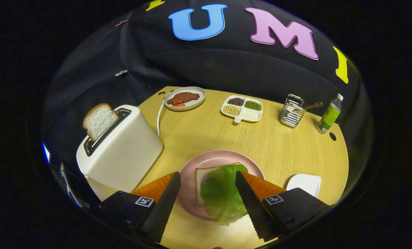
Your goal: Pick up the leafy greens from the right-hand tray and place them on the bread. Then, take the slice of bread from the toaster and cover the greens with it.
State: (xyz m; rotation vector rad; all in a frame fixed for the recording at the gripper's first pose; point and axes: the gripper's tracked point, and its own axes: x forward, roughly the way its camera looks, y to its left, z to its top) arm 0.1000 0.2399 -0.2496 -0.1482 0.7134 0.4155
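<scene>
Greens point(223, 193) on bread point(201, 174), gripper point(208, 185) open

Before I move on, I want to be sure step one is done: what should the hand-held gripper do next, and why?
Probably lift away and swing toward the toaster. The leafy greens already lie on the bread on the pink plate, and the hand-held gripper is open with its fingers either side of them, apparently not pressing. The second bread slice still stands in the slot.
</scene>
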